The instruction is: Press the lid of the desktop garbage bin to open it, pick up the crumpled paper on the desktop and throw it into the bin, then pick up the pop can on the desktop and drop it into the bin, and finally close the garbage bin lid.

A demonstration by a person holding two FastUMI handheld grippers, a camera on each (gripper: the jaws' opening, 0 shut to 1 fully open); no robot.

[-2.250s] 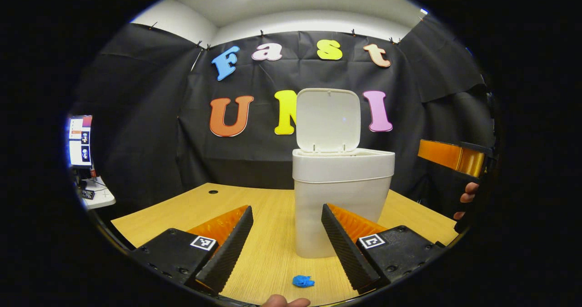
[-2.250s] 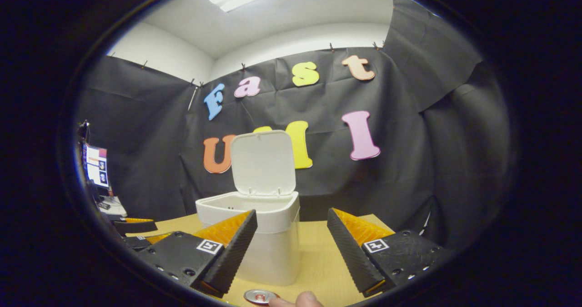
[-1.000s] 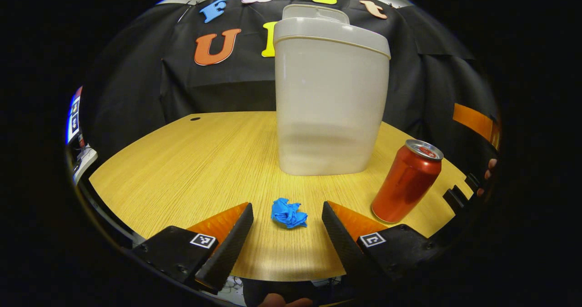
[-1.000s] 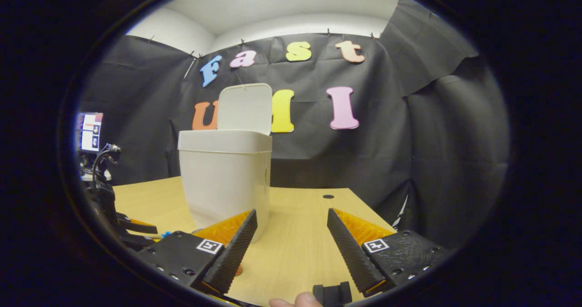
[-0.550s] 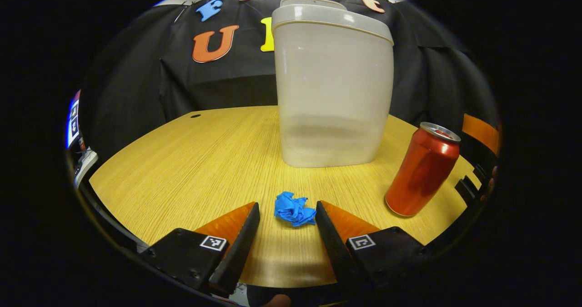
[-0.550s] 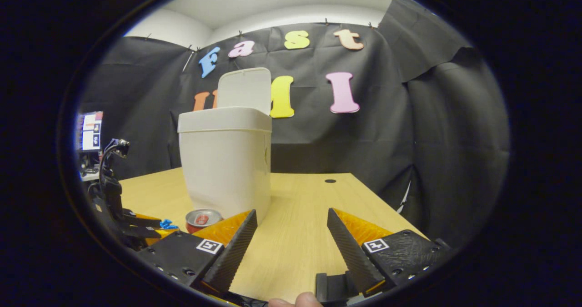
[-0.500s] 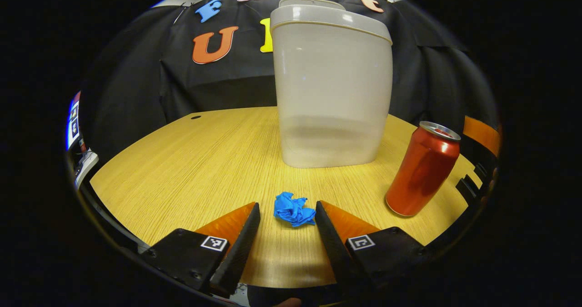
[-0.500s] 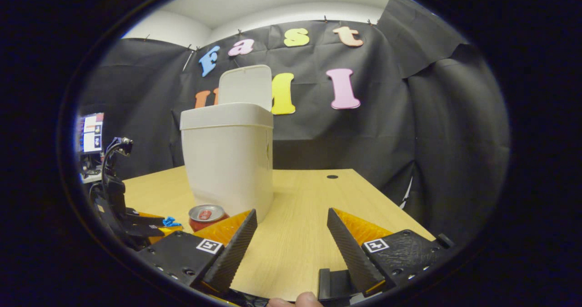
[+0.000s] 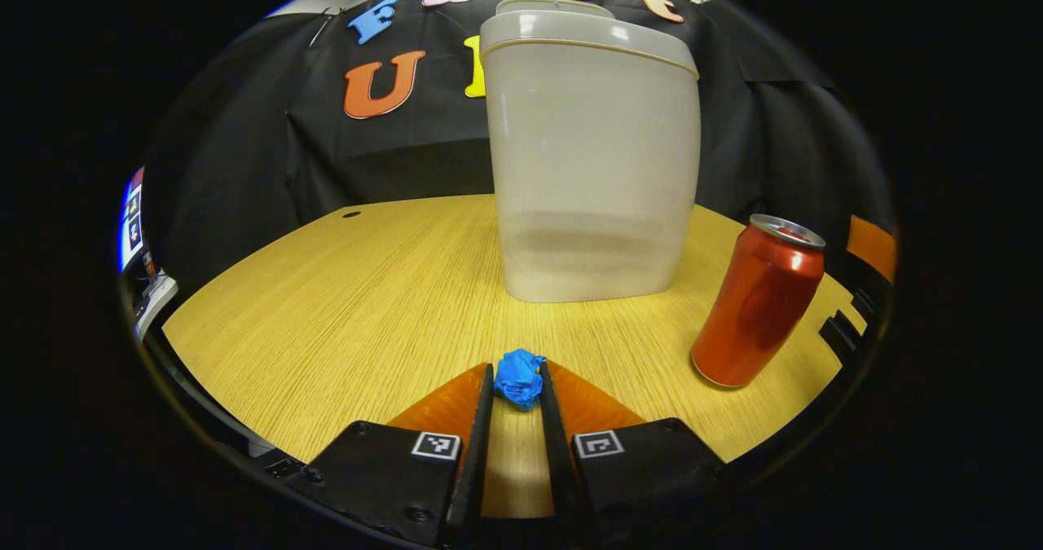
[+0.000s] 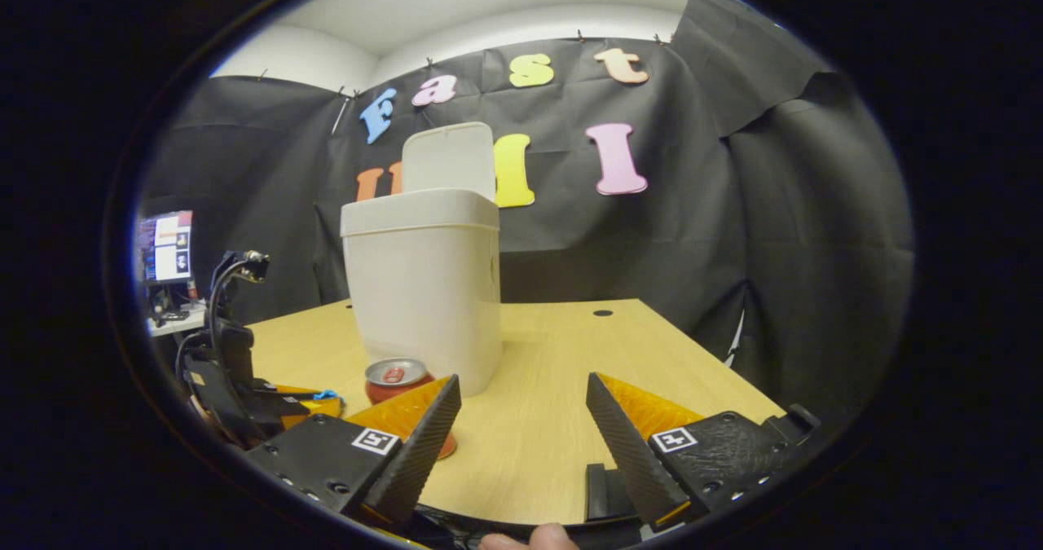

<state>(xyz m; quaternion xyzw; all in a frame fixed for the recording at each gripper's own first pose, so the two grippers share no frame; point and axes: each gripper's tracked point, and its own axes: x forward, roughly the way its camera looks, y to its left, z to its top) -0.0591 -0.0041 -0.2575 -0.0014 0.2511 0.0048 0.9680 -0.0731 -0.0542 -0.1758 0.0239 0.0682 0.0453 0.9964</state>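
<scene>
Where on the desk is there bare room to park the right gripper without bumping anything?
Bare wood lies right of the garbage bin, out to the cable hole, ahead of the right gripper. Another bare stretch lies left of the bin, toward the desktop edge. It is crowded in front of the bin: pop can, and crumpled paper pinched by the left gripper.

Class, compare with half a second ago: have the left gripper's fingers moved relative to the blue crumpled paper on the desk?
Yes. In the left gripper view the left gripper has closed inward; its fingers now press the crumpled paper from both sides, on the desk before the bin.
</scene>
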